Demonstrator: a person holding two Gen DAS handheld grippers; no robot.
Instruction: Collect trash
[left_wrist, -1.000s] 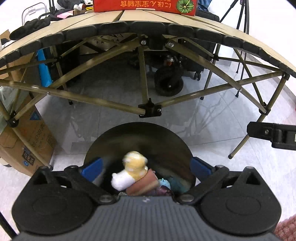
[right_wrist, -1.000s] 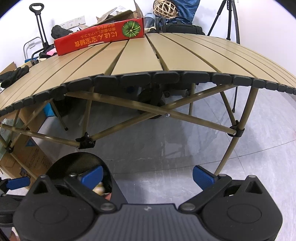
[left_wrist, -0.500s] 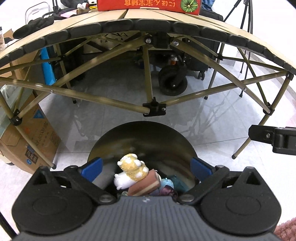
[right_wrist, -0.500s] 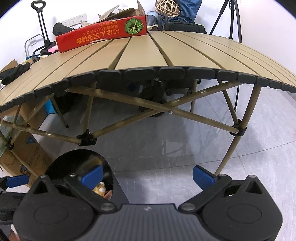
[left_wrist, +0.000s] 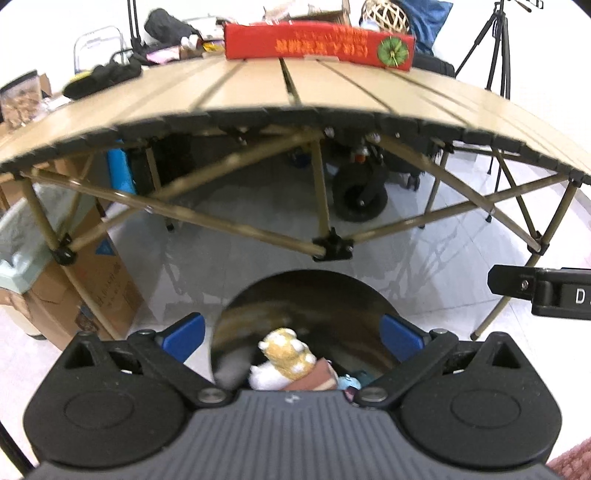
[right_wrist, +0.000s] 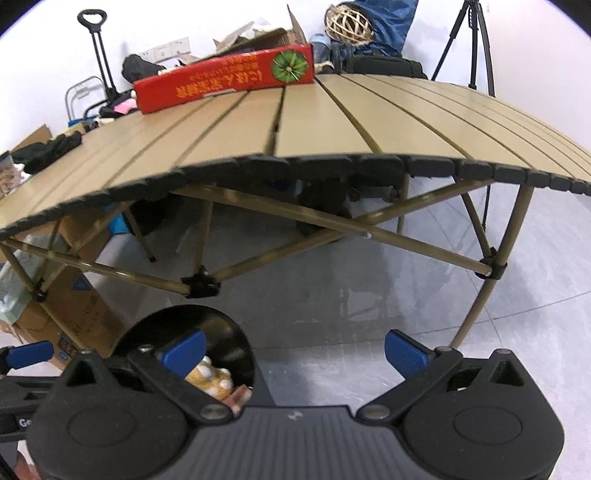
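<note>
A round black trash bin (left_wrist: 303, 295) stands on the floor in front of the folding table, and it shows in the right wrist view as the bin (right_wrist: 207, 325). Inside lie a yellow-and-white plush toy (left_wrist: 284, 354), a brown piece and something light blue. My left gripper (left_wrist: 293, 338) hangs open right above the bin's mouth with nothing between its blue pads. My right gripper (right_wrist: 295, 349) is open and empty too, just right of the bin over bare floor. A long red box (left_wrist: 319, 46) lies at the table's far edge.
The tan slatted table (right_wrist: 332, 122) with crossed metal legs stands ahead. Cardboard boxes (left_wrist: 92, 273) sit on the floor at left. A black wheel (left_wrist: 360, 194) and bags are under the table. Tripods (left_wrist: 495, 48) stand at the back right. The right gripper's arm (left_wrist: 543, 291) juts in.
Both grippers have risen and tilted up, so the table top now shows more. The plush toy has settled lower in the bin. Both stay open.
</note>
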